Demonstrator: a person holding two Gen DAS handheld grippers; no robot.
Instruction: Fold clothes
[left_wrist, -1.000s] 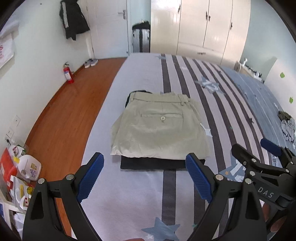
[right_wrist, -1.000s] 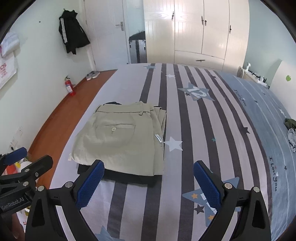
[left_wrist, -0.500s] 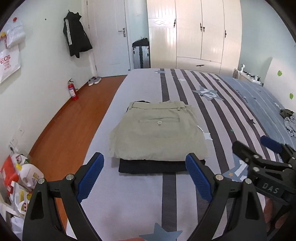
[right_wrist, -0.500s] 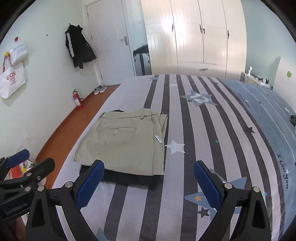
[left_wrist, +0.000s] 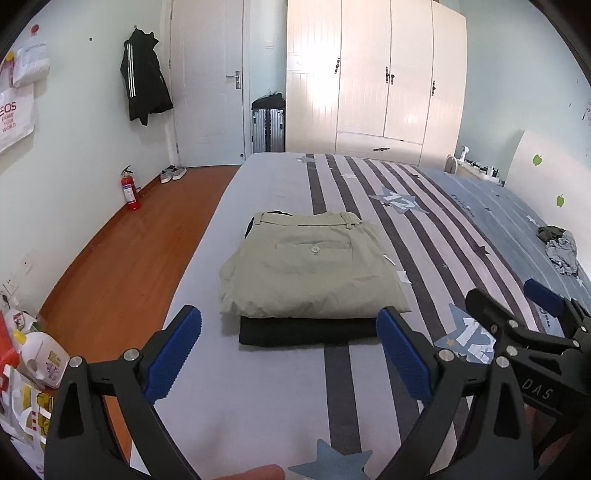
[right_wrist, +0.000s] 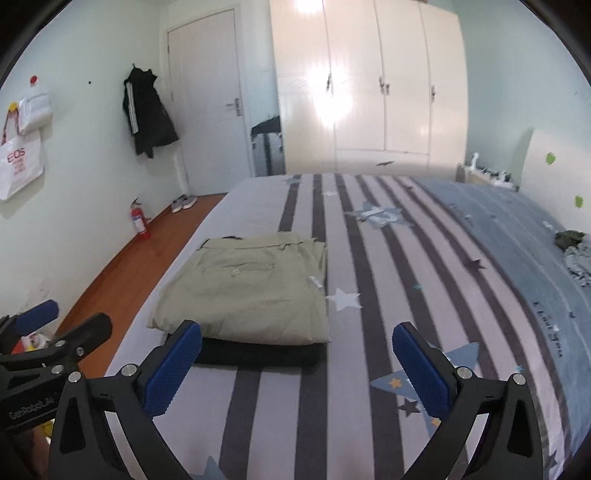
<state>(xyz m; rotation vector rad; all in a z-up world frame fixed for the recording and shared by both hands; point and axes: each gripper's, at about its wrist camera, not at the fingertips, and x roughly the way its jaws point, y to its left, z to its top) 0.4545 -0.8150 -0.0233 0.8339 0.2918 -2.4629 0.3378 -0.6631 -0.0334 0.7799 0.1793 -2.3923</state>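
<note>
**Jaws wide and empty, folded stack ahead**

Both sets of jaws stand spread wide with nothing between them, and both have just been opening a little further. Ahead of the left gripper (left_wrist: 288, 352), framed between its blue pads, lies the folded pair of khaki trousers (left_wrist: 310, 273), squared up on top of a folded black garment (left_wrist: 306, 332) whose near edge shows beneath it. The stack sits on the bed (left_wrist: 258, 406), on the plain grey part of the striped cover (waistband at the far end, back pocket button facing up). It lies apart from both grippers, untouched. From the right gripper (right_wrist: 295, 365), the same trousers (right_wrist: 251, 288) lie ahead and to the left, the black garment (right_wrist: 258, 354) showing just past the left pad. Each gripper shows in the other's view, the right one (left_wrist: 517, 332) off to the right of the left jaws. Far off to the right of both, a small crumpled heap of clothes (left_wrist: 559, 247) rests on the blue side of the bed.
</note>
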